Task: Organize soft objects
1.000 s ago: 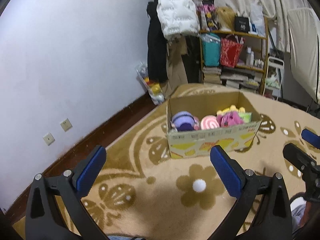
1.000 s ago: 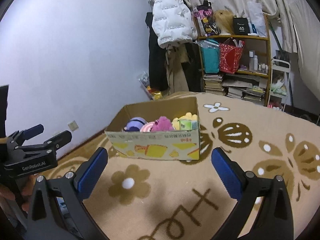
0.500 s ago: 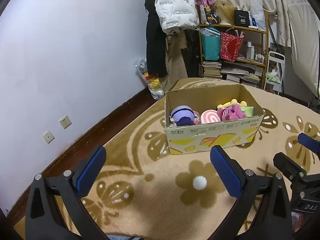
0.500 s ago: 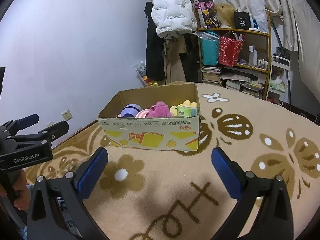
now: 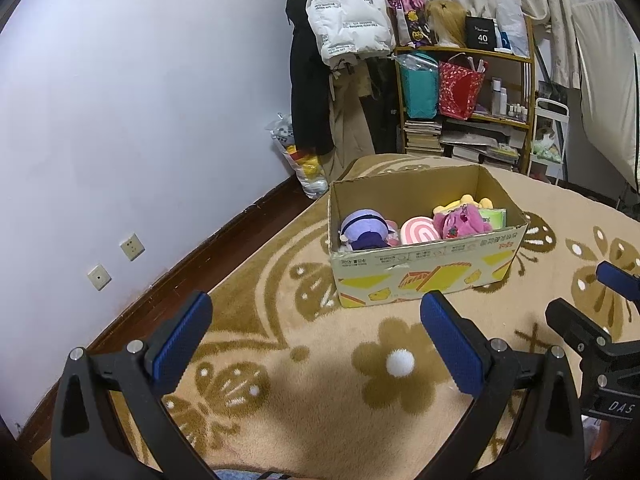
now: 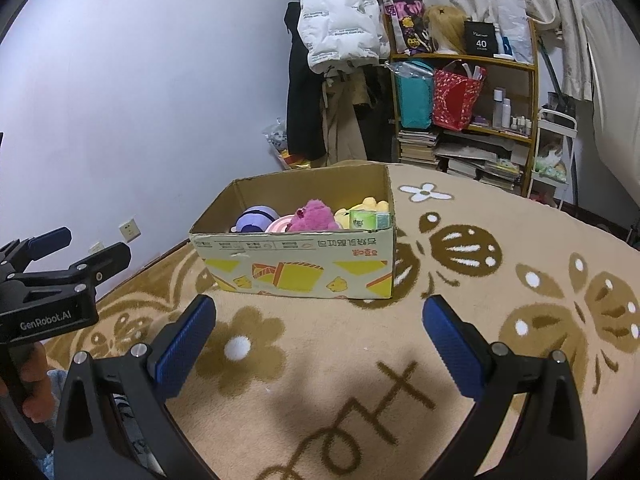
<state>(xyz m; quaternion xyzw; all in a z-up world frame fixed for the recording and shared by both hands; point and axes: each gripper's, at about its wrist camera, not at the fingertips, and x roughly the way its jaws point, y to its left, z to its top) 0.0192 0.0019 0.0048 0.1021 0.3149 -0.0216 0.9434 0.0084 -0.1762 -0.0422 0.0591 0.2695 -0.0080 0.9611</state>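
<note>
An open cardboard box (image 5: 424, 270) (image 6: 296, 268) with yellow print stands on the rug. Inside lie a purple plush (image 5: 364, 226) (image 6: 256, 218), a pink-and-white swirl plush (image 5: 420, 232), a magenta plush (image 5: 462, 220) (image 6: 314, 216), a yellow plush (image 5: 460, 202) (image 6: 366, 204) and a green packet (image 5: 494, 216) (image 6: 368, 220). My left gripper (image 5: 316, 336) is open and holds nothing, hovering short of the box. My right gripper (image 6: 320, 340) is open too, also holding nothing. Each gripper shows at the edge of the other's view.
A beige rug (image 6: 480, 320) with brown flower and butterfly patterns covers the floor. A lilac wall (image 5: 120, 120) with sockets runs along the left. Hanging coats (image 5: 340, 20) and a cluttered shelf (image 5: 472, 80) stand behind the box. A hand (image 6: 36, 400) shows at lower left.
Both grippers have tilted and shifted a little, so the box sits slightly lower and larger in both views. Both stay open and the toys in the box have not moved.
</note>
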